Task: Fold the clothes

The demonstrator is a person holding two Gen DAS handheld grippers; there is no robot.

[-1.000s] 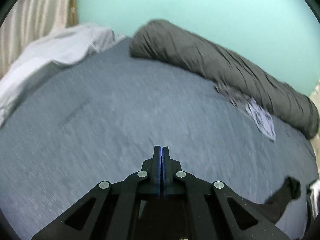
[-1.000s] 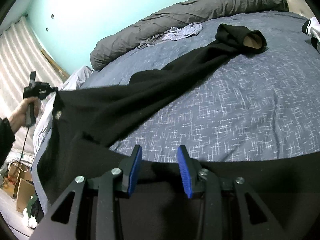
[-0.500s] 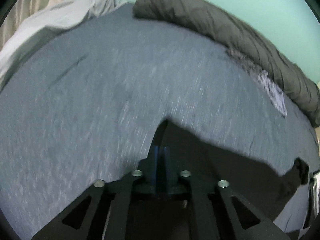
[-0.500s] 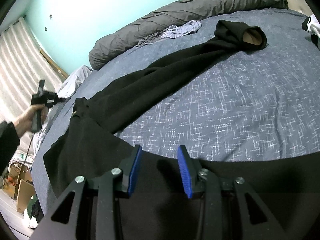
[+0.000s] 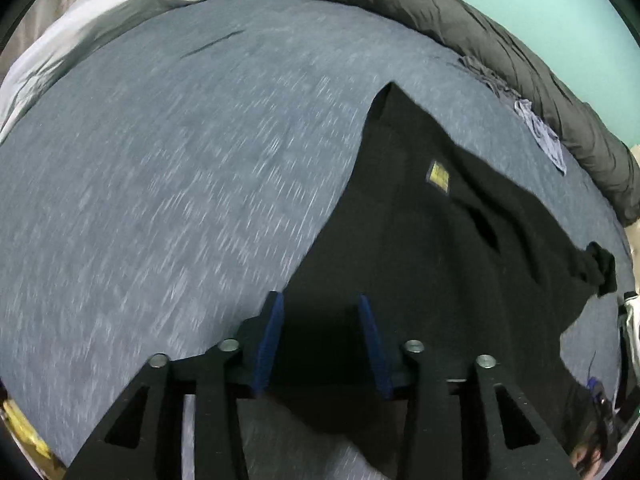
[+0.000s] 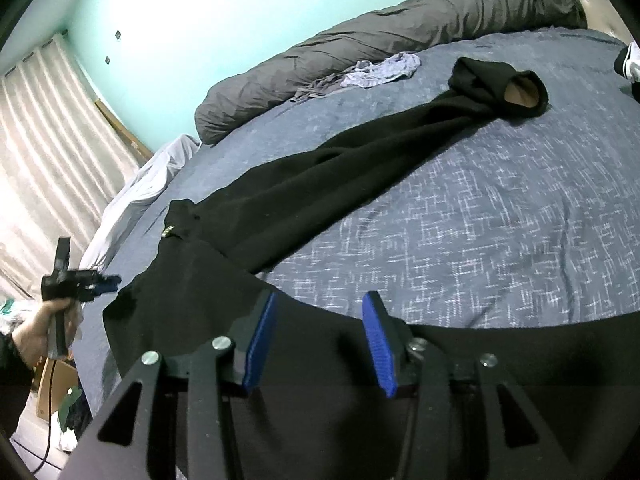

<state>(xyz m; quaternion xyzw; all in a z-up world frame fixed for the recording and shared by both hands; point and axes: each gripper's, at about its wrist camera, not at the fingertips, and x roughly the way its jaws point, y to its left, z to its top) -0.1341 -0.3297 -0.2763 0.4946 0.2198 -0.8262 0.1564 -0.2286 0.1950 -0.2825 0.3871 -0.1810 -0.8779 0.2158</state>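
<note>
A black hooded garment (image 6: 360, 168) lies stretched across the blue patterned bed (image 6: 500, 232), its hood (image 6: 516, 92) at the far end. In the left wrist view the same garment (image 5: 420, 240) lies flat with a yellow label (image 5: 438, 176) showing. My left gripper (image 5: 320, 332) is open just above the garment's near edge, nothing between its blue pads. In the right wrist view a hand holds the left gripper (image 6: 108, 280) off the bed's left side. My right gripper (image 6: 320, 320) is open over the garment's near hem, holding nothing.
A rolled grey duvet (image 6: 400, 40) runs along the teal wall, with a crumpled pale cloth (image 6: 384, 70) beside it. A white sheet (image 5: 100, 32) hangs off the far left corner. Curtains (image 6: 36, 160) and a cardboard box (image 6: 52, 388) stand left of the bed.
My left gripper was shut on the garment's corner and holding it up. It has opened and drawn back, and the garment has dropped flat on the bed. The right gripper stayed open.
</note>
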